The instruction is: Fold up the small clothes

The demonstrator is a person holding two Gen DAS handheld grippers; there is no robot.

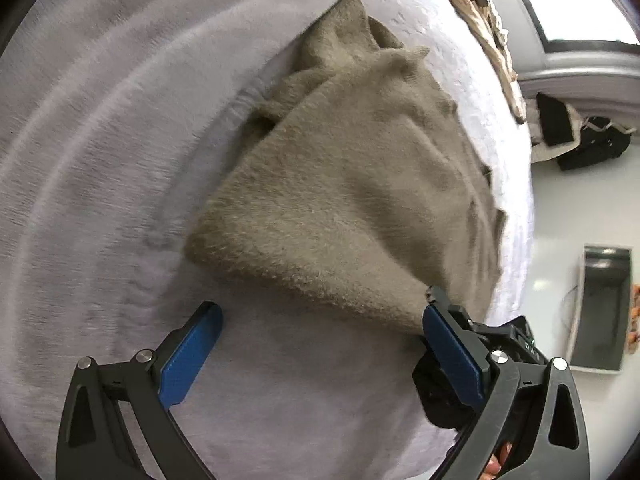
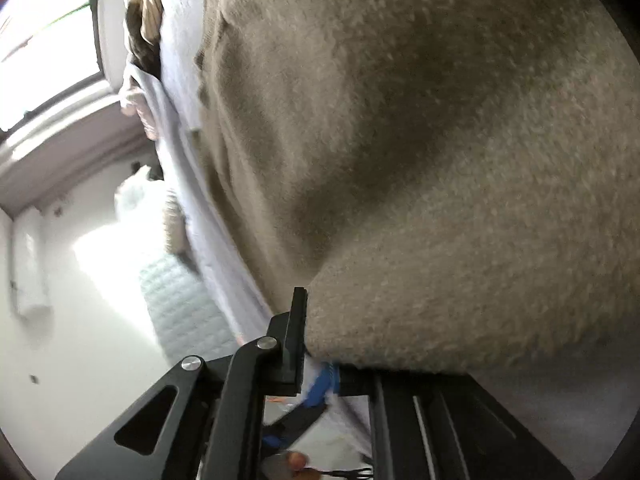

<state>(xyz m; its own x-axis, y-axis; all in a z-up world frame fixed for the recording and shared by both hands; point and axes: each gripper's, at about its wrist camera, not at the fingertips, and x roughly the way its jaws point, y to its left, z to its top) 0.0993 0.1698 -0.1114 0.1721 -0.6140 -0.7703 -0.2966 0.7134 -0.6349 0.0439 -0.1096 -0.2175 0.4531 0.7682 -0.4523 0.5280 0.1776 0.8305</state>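
Observation:
A fuzzy tan knit garment (image 1: 352, 184) lies on a bed covered with a white sheet (image 1: 100, 140), part of it lifted and stretched taut toward the lower right. My left gripper (image 1: 320, 332) is open and empty, its blue-padded fingers (image 1: 188, 356) just short of the garment's near edge. In the left wrist view my right gripper (image 1: 436, 300) pinches the garment's lower right corner. In the right wrist view the garment (image 2: 440, 160) fills the frame and drapes over the shut right gripper (image 2: 316, 356).
A pile of beige clothes (image 1: 484, 20) lies at the bed's far edge. Beyond the bed's right side there are a window (image 1: 572, 0), dark bags (image 1: 580, 140) and a grey bin (image 1: 604, 308) on the white floor. A quilted white mat (image 2: 180, 300) lies on the floor.

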